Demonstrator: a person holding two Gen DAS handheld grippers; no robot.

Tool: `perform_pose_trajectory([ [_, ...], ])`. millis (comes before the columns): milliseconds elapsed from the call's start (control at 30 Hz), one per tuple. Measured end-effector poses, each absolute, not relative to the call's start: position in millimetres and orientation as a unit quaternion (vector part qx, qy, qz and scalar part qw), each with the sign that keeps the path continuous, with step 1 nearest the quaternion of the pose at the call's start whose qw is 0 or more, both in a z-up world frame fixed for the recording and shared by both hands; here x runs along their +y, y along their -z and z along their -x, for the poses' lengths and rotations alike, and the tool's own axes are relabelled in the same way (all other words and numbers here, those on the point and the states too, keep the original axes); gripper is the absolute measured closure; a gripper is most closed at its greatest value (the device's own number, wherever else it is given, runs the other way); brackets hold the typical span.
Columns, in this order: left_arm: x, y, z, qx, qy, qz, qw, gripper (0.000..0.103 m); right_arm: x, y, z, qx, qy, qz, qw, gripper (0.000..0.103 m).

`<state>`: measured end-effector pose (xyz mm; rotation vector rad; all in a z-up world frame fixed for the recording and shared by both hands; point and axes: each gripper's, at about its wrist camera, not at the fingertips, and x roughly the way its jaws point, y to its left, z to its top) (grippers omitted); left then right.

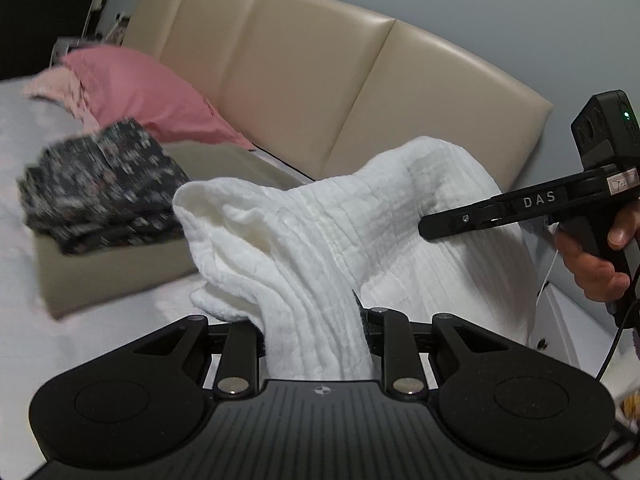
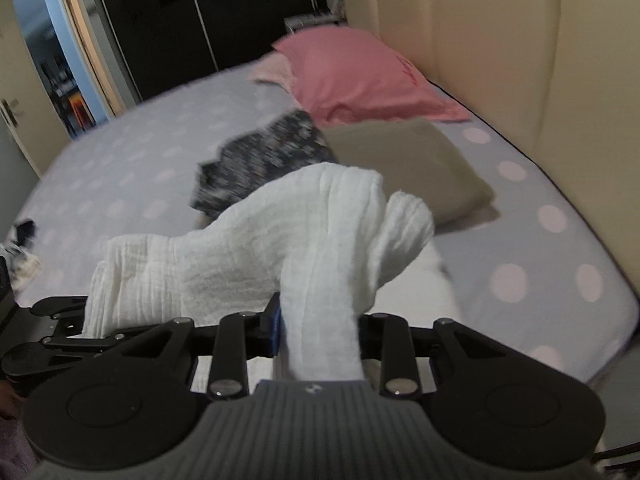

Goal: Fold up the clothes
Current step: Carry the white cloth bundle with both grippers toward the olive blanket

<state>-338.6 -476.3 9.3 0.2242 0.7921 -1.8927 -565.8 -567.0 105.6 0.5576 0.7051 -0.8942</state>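
A white crinkled cloth (image 1: 320,236) hangs in the air above the bed between both grippers. My left gripper (image 1: 316,320) is shut on one bunched end of it. My right gripper (image 2: 320,320) is shut on another end, with the cloth (image 2: 288,236) draped forward over its fingers. In the left wrist view the right gripper (image 1: 432,228) shows from the side at the right, its tip against the cloth, held by a hand. The left gripper's linkage (image 2: 60,328) shows at the left edge of the right wrist view.
A folded dark patterned garment (image 1: 100,184) lies on a tan pillow (image 1: 120,276). A pink pillow (image 1: 148,96) lies beyond it against the beige padded headboard (image 1: 320,80). The bed has a lilac dotted sheet (image 2: 540,240). Dark wardrobe doors (image 2: 200,12) stand behind.
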Motion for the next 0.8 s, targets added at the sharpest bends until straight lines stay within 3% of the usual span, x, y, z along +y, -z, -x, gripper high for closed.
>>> perform_pose_trajectory([
  [367,-534.9,63.1,358.6,0.414,0.74,-0.05,0.528,0.082,-662.4,-46.4,573.8,0.415,0.418,-0.255,0.767,0.072],
  [400,-541.6,68.7,356.9,0.415,0.736,-0.054,0.531,0.082,-672.5,-39.9,571.9,0.416,0.42,-0.255,0.765,0.076],
  [600,-570.5,95.4,348.1,0.421,0.727,-0.062,0.538,0.082,-717.9,-3.2,567.1,0.4,0.432,-0.282,0.758,0.08],
  [733,-584.4,113.9,349.1,0.443,0.719,-0.08,0.529,0.081,-737.5,27.7,570.0,0.4,0.445,-0.307,0.741,0.08],
  [800,-586.0,118.8,349.6,0.44,0.721,-0.088,0.527,0.078,-745.2,41.6,572.6,0.396,0.452,-0.319,0.733,0.074],
])
